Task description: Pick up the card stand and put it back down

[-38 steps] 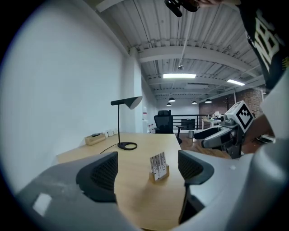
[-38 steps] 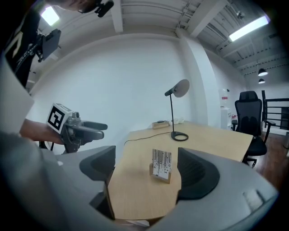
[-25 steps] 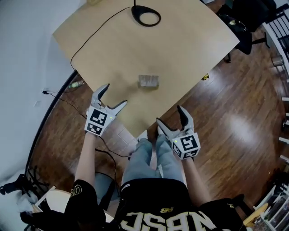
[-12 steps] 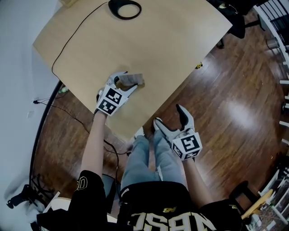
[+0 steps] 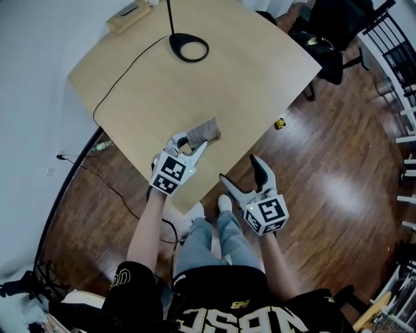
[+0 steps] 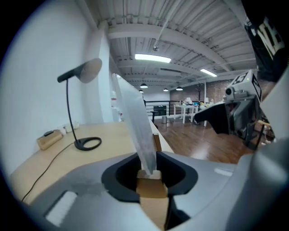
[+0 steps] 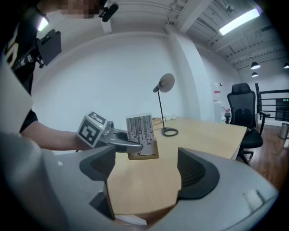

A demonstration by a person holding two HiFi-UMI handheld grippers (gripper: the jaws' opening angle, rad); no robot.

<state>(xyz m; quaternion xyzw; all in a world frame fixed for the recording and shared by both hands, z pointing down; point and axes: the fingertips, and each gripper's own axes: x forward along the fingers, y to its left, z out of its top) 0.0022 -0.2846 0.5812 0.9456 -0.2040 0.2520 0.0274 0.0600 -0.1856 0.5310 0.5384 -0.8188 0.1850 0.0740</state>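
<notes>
The card stand (image 5: 208,132) is a small wooden base with an upright patterned card, near the front of the wooden table (image 5: 253,71). My left gripper (image 5: 195,139) is shut on it. In the left gripper view the pale card (image 6: 135,122) rises from the base (image 6: 151,191) pinched between the jaws of the left gripper (image 6: 148,173). The right gripper view shows the stand (image 7: 141,135) held by the left gripper (image 7: 108,137), seemingly a little above the tabletop. My right gripper (image 5: 239,168) hangs open off the table's front edge, empty; its jaws (image 7: 146,171) face the stand.
A black desk lamp's ring base (image 5: 189,48) sits at the table's far side with its cable trailing left. A small box (image 5: 130,15) lies at the far left corner. A black office chair (image 5: 331,32) stands beyond the table on the wooden floor. A small yellow object (image 5: 279,123) lies on the floor.
My left gripper went from the table's near left edge to the card stand, stood open around it, and has now shut on it. The right gripper has barely moved.
</notes>
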